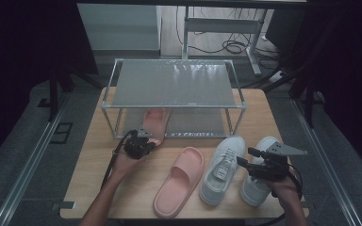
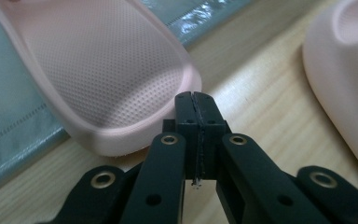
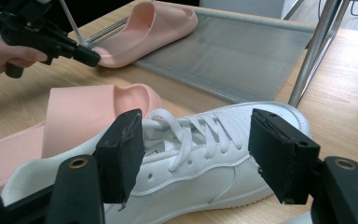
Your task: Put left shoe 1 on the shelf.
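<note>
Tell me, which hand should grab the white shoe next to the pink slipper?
Probably the right. The right gripper has open jaws facing that white sneaker. The left gripper is shut, over by the slipper on the rack.

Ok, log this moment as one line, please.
left gripper: shut, empty, at heel of slipper on rack | right gripper: open, before left sneaker | second slipper: on table

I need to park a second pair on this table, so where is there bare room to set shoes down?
Free: the rack's top shelf, the lower shelf right of the pink slipper, and the table at its front-left corner. Crowded: the front middle and right, where the other slipper and two white sneakers lie close together.
</note>
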### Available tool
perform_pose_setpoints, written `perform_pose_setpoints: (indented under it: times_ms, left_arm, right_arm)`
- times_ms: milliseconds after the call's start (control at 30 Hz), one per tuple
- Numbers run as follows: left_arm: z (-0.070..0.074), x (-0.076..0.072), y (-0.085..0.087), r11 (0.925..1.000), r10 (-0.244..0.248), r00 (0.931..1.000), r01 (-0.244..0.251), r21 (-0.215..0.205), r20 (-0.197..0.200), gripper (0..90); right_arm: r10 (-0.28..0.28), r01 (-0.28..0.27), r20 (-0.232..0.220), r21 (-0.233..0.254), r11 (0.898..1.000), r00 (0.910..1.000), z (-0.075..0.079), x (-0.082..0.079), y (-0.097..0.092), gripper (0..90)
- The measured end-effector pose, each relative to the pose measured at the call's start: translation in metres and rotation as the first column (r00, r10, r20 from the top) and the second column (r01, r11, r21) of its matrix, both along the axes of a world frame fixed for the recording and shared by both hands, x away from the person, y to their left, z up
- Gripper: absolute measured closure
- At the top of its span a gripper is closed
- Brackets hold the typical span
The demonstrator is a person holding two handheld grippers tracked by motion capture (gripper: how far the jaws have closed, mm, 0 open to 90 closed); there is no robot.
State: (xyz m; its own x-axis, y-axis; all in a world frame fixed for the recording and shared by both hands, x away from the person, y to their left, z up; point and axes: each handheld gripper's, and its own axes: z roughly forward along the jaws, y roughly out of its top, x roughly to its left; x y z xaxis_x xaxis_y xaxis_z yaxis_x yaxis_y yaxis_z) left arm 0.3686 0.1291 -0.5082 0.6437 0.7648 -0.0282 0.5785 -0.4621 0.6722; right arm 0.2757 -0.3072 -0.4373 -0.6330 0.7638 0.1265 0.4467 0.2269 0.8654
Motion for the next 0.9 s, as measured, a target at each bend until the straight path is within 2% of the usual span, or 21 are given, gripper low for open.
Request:
perform_pose_setpoints:
  times_ms: [100,200,267,700,900]
  left_arm:
    - [-0.001,0.004,-0.002,0.9999,0.016,0.9998,-0.016,-0.002,0.008,89.8]
    - [-0.002,0.013,-0.006,0.9988,0.042,0.9989,-0.042,0.027,0.023,89.7]
    - [-0.002,0.017,-0.009,0.9981,0.056,0.998,-0.057,0.024,0.028,89.6]
    - [-0.007,0.034,-0.02,0.9935,0.114,0.9933,-0.114,-0.002,0.02,87.2]
    - [-0.007,0.035,-0.021,0.9931,0.117,0.993,-0.117,0.004,0.01,86.1]
  right_arm:
    - [-0.002,0.002,0.0,0.003,1.0,1.0,0.0,0.0,0.0,35.5]
    - [-0.003,0.003,0.0,0.004,1.0,1.0,0.0,0.0,-0.001,35.5]
    - [-0.002,0.002,-0.001,0.004,1.0,1.0,0.0,0.0,0.0,35.5]
    - [-0.004,0.004,-0.001,0.006,1.0,1.0,0.0,0.0,-0.002,35.5]
    - [-0.003,0.003,-0.002,0.003,1.0,1.0,0.0,0.0,-0.002,35.5]
